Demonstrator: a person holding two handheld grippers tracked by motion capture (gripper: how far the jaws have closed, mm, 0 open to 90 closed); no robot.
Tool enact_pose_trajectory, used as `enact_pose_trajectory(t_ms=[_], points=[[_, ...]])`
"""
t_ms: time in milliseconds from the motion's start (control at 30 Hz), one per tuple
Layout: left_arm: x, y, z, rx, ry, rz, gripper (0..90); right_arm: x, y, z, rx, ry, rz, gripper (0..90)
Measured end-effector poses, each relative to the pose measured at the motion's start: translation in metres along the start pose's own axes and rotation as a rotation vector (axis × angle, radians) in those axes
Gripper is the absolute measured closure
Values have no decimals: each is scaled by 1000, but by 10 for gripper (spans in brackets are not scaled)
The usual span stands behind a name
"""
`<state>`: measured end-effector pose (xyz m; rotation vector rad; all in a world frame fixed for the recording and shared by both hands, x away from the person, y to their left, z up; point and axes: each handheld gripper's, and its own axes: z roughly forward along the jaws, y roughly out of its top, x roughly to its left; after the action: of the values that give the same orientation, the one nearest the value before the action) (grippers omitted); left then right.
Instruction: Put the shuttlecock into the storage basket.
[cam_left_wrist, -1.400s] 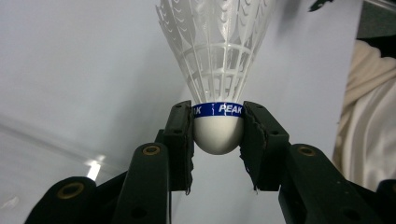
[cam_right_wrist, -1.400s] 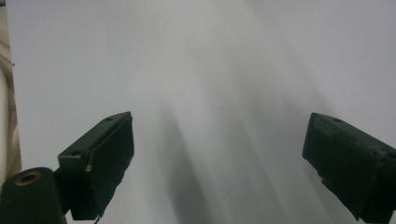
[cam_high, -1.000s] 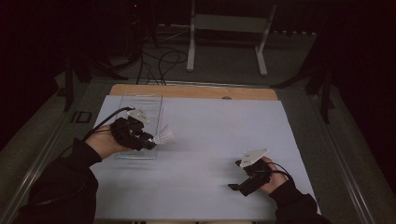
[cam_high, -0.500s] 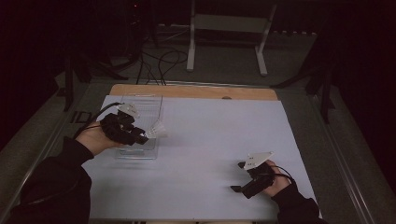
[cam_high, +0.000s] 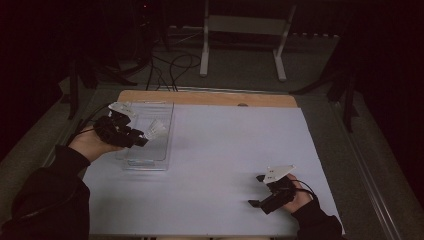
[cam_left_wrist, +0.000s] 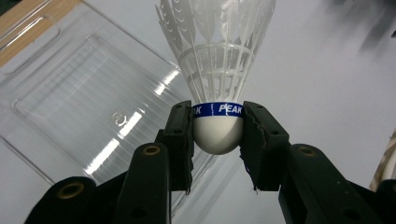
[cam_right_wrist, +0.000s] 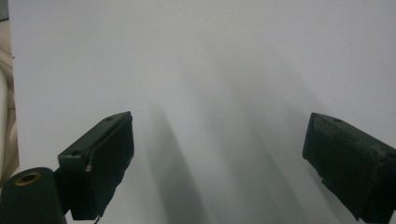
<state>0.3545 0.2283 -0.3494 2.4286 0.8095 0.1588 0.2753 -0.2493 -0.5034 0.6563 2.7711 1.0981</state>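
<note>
We've got the left gripper (cam_high: 141, 139) clamped on the shuttlecock (cam_left_wrist: 218, 126) by its cork, now further left & farther than a sec ago, over the clear tray (cam_high: 150, 159). Right gripper (cam_high: 260, 192) near-right on the white sheet (cam_high: 225, 150), jaws wide, nothing between, hasn't moved.

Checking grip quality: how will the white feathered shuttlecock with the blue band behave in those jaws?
The white feathered shuttlecock probably weighs little. Its rounded cork base may slip between the left gripper pads. The thin feathers look fragile.
</note>
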Motion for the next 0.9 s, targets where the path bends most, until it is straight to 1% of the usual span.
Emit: enact_pose_trajectory(t_ms=[167,200,267,333,367,433,467,533,567,600,667,733,900], points=[[0,0,-5,-6,25,-14,656,-1,0,-1,-7,2,-2,91],[0,0,-5,-10,23,-20,656,0,-1,-1,-10,3,1,91],[1,0,-6,-10,39,-41,656,0,-1,-1,-10,1,-4,92],[4,-1,-6,-17,44,-53,656,0,-1,-2,-17,1,-4,91],[5,-3,-6,-21,50,-69,656,0,-1,-2,-17,-6,-8,92],[6,-4,-6,-23,54,-73,656,0,-2,-3,-19,-5,-10,91],[7,-4,-6,-24,57,-86,656,0,-2,-3,-19,-5,-10,91],[8,-6,-5,-27,64,-85,656,1,-2,-3,-20,-8,-6,92],[9,-7,-5,-30,60,-89,656,1,-2,-3,-24,-8,-4,92],[9,-8,-5,-30,64,-91,656,1,-3,-2,-14,-7,-8,91],[9,-10,-4,-31,78,-98,656,1,-3,-1,-17,-4,-5,91],[11,-12,-3,-29,88,-119,656,2,-4,0,-9,-8,-7,92],[13,-19,2,-26,99,-133,656,3,-3,0,-13,-7,-13,91]])
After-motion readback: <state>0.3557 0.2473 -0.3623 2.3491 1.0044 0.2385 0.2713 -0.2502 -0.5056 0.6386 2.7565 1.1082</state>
